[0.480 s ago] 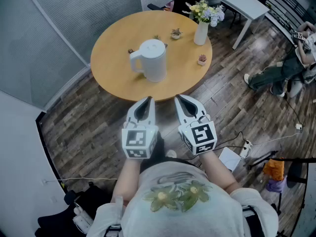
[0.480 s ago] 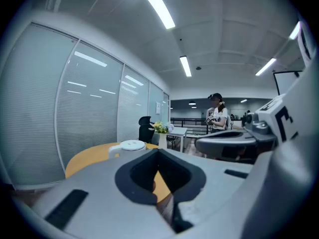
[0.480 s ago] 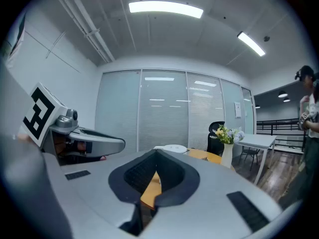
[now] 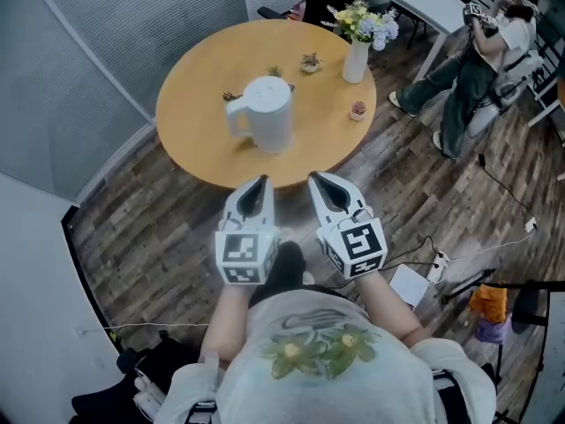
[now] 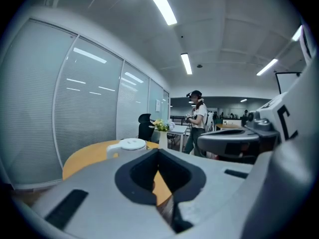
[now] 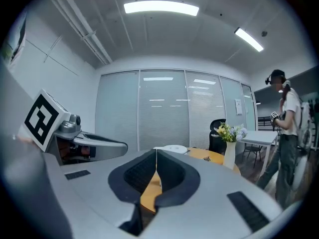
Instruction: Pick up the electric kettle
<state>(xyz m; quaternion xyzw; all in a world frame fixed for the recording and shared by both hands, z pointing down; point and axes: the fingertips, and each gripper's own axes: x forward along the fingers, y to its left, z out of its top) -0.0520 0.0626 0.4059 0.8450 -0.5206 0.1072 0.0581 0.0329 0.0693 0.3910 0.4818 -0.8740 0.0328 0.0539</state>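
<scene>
Both grippers hung side by side over the wooden floor (image 4: 150, 228), just short of the round desk's (image 4: 199, 69) near edge. The left gripper (image 4: 259, 182) sat at 6 o'clock from the electric kettle (image 4: 267, 113), the right gripper (image 4: 318, 179) at 5 o'clock. Each had its fingers (image 4: 253, 196) pressed together, with nothing between them. The white kettle stood upright near the desk's middle, handle out toward 9 o'clock. A vase of flowers (image 4: 357, 58) stood at 2 o'clock from it, near the rim, and a small potted plant (image 4: 357, 109) at 3 o'clock. A person (image 4: 477, 64) was well beyond the desk, out at 2 o'clock.
</scene>
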